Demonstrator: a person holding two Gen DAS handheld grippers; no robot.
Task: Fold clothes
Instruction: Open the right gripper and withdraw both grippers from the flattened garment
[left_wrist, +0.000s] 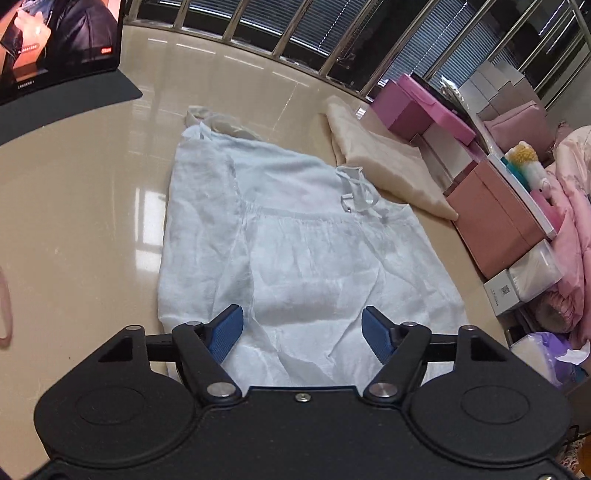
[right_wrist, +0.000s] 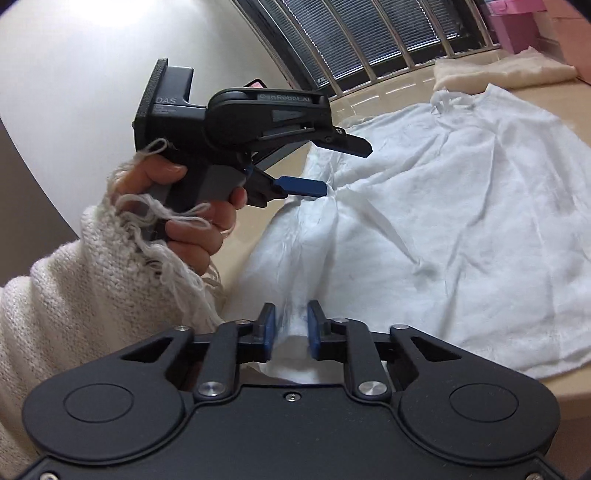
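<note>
A pale blue-white thin garment (left_wrist: 295, 236) with shoulder straps lies spread on the glossy beige table (left_wrist: 92, 192). My left gripper (left_wrist: 303, 332) is open just above the garment's near hem, nothing between its blue pads. In the right wrist view the left gripper (right_wrist: 347, 168) shows from the side, open, its lower finger touching a bunched fold of the garment (right_wrist: 443, 206). My right gripper (right_wrist: 290, 328) is shut on a bunched edge of the garment at the near side.
A folded cream cloth (left_wrist: 376, 155) lies at the far right of the table. Pink boxes (left_wrist: 424, 107) and pink bedding (left_wrist: 569, 229) stand to the right. A tablet (left_wrist: 55, 40) on a dark mat is at the far left. A window railing (left_wrist: 280, 33) runs behind.
</note>
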